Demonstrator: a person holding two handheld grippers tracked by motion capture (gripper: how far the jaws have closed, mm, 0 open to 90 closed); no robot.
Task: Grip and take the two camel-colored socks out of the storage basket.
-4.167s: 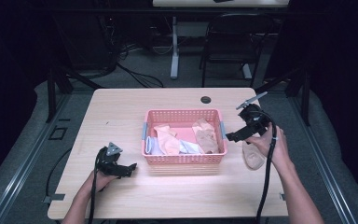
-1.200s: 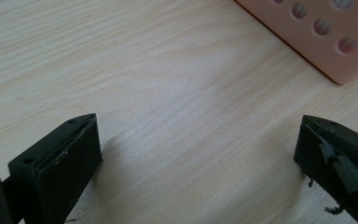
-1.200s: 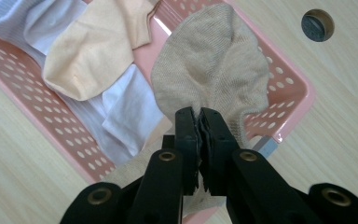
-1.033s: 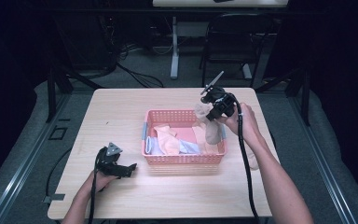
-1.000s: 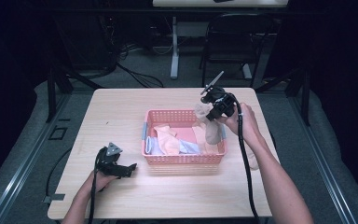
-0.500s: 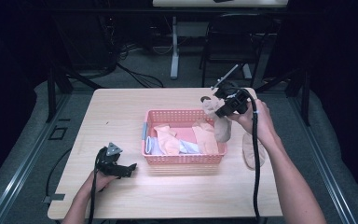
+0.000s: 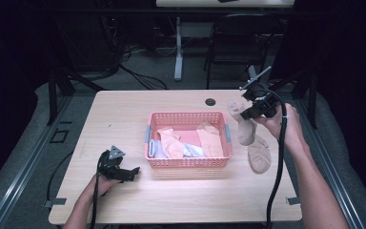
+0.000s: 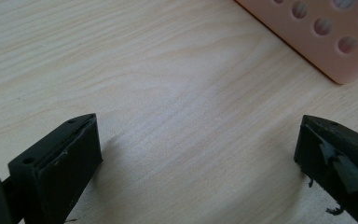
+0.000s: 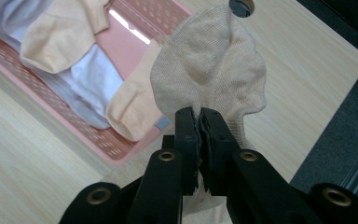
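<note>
My right gripper is shut on a beige sock, which hangs in the air just right of the pink basket. In the right gripper view the sock is pinched between the closed jaws of that gripper. A second beige sock lies flat on the table below it. The basket holds orange socks and a pale blue one. My left gripper rests on the table left of the basket; its jaws stand wide apart with nothing between them.
The light wooden table has a round cable hole behind the basket. A corner of the basket lies close ahead of the left gripper. Dark floor, cables and a chair lie beyond the far edge.
My right gripper has lifted the beige sock out of the basket and carried it right, past the basket's right rim. The left gripper has stayed still.
</note>
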